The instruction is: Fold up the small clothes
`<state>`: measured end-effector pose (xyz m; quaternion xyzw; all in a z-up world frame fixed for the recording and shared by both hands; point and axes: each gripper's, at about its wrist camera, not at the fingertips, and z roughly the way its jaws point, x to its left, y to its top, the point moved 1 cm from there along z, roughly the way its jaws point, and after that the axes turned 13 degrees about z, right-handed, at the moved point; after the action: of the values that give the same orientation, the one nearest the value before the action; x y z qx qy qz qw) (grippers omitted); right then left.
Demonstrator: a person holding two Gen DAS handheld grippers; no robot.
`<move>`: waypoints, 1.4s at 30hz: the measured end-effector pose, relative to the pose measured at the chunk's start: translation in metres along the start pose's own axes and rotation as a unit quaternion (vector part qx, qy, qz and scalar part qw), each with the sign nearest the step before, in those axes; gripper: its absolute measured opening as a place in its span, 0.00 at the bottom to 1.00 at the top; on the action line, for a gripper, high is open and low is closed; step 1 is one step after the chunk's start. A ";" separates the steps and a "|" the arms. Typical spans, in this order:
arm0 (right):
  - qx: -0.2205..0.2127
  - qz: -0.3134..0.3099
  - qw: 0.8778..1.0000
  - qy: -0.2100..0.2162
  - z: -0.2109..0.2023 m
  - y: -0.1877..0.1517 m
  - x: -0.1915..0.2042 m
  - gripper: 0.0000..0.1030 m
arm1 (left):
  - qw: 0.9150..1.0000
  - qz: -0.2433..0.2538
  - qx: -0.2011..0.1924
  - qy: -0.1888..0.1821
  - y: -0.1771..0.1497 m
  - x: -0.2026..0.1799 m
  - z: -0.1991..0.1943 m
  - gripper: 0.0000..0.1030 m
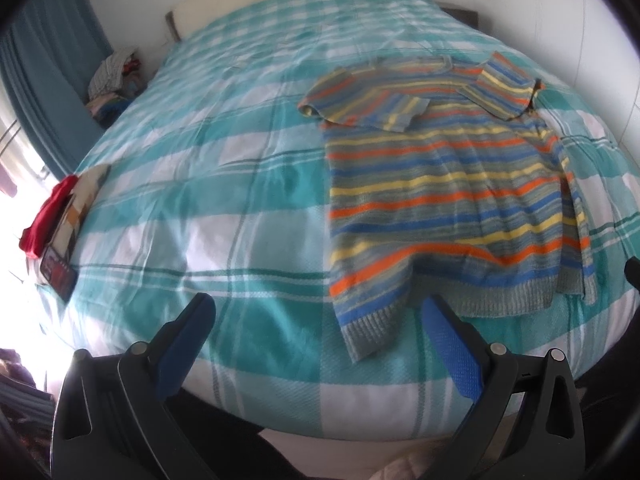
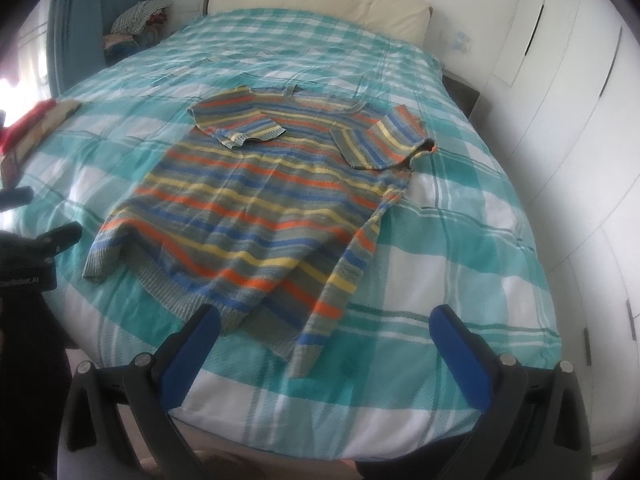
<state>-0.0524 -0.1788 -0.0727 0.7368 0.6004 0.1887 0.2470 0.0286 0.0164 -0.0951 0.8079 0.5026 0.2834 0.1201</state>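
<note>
So far the striped knit sweater (image 2: pixel 260 200), banded in orange, yellow, blue and grey, lies spread flat on the bed with the teal-and-white checked cover (image 2: pixel 460 264), its ribbed hem toward the foot edge where both tools wait. Both short sleeves are already turned in across the chest: one sleeve (image 2: pixel 244 122) folded over from the far-left shoulder of the sweater, the other sleeve (image 2: pixel 384 142) from the far-right shoulder. One long side of the body also looks doubled over along the sweater's right edge.

The left gripper (image 1: pixel 316 324) hangs just short of the hem's left corner, its fingers spread wide and empty. The right gripper (image 2: pixel 324 332) sits over the hem's right corner, fingers equally wide apart, gripping nothing.

Judging from this, the sleeve step is done and the body fold is next. That likely calls for each tool to pinch a hem corner and carry the hem up toward the collar (image 2: pixel 292 90), keeping the two corners level so the knit does not skew.
</note>
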 end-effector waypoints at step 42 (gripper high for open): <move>0.123 0.261 0.930 0.229 0.102 -0.043 -0.133 0.31 | 0.969 -0.074 0.045 -0.233 -0.018 0.001 0.090 0.04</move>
<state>-0.0559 -0.3160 -0.1780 0.8289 0.4460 0.3343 -0.0479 0.0677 0.0341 -0.1764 0.8170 0.5312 0.0546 0.2177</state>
